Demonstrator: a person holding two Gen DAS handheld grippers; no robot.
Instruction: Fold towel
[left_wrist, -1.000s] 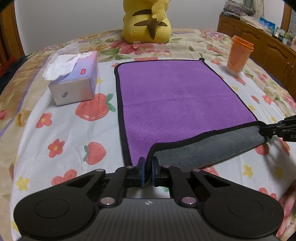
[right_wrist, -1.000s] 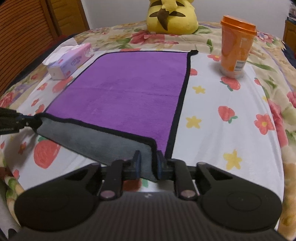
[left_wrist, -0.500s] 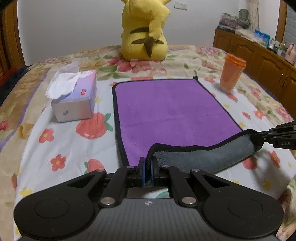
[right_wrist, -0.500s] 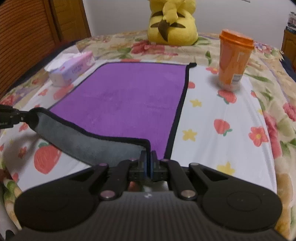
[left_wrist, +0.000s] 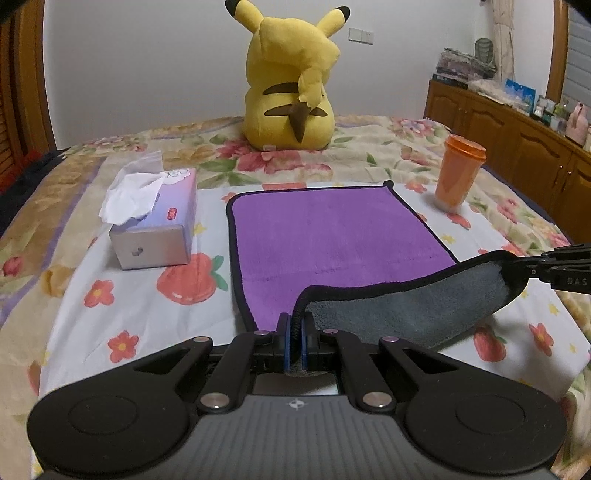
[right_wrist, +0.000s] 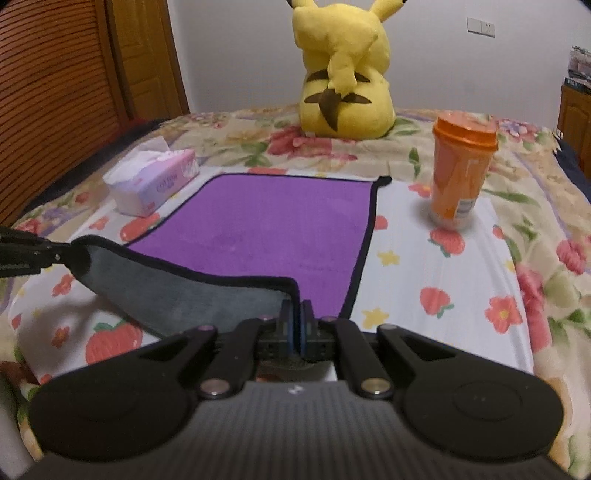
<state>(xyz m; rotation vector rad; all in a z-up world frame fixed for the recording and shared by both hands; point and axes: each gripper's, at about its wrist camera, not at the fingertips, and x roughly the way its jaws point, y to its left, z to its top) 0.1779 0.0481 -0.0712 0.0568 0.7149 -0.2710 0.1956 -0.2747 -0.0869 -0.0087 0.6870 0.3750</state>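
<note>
**Towel: near edge raised**

While most of the towel (left_wrist: 332, 229) lies flat on the bed (left_wrist: 147, 314), purple up, its near edge hangs lifted, grey underside showing. Left gripper (left_wrist: 294, 328) and right gripper (right_wrist: 295, 321) each pinch a near corner.

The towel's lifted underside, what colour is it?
Grey, edged in black, while the towel's top is purple; the left wrist view shows it best.
</note>
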